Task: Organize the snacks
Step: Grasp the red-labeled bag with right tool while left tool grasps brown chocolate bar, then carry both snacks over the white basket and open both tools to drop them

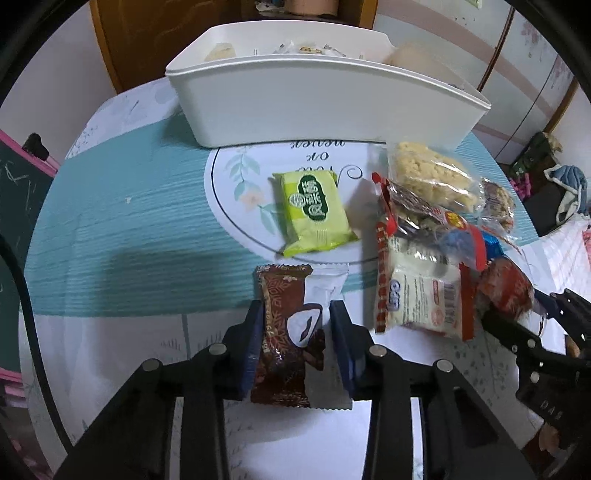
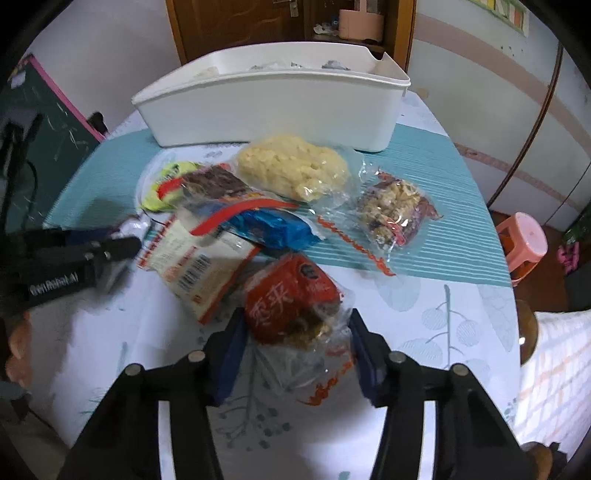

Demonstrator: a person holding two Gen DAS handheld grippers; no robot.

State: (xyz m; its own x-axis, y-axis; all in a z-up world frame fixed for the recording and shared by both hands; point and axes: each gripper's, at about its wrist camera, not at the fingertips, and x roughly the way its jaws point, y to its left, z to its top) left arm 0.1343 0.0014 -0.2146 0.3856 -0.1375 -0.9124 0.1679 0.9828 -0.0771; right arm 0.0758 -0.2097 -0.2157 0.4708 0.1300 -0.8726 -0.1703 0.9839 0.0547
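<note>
A round tabletop [image 1: 110,229] carries everything here, covered by a cloth with a teal striped band, pale leaf prints and a white printed circle with script lettering. At its far side stands a white bin [image 1: 314,107], long and open-topped, with a few wrapped snacks just visible over its rim. Behind the bin is a brown wooden door [image 2: 240,22] and a shelf with a pink container [image 2: 360,22]. A dark green chalkboard with a pink frame [image 2: 48,122] leans at the left, pale wardrobe panels run along the right wall, and a pink plastic stool [image 2: 524,240] sits on the floor beside the tabletop.

The left tongs [image 1: 295,325] are closed tight on a brown-and-white snack packet [image 1: 291,332] lying at the near edge of the cloth. Just beyond it a green packet [image 1: 314,210] lies flat inside the printed circle, apart from the rest. To the right is a loose heap of packets: a yellow puffed-rice cake in clear wrap [image 2: 291,170], a nut bar [image 2: 391,210], a blue packet [image 2: 273,225] and a white-and-red one [image 2: 195,266].

The right tongs [image 2: 295,328] are partly closed around a red packet in clear wrap [image 2: 291,299] at the near side of the heap, both pads touching its crinkled wrap.
</note>
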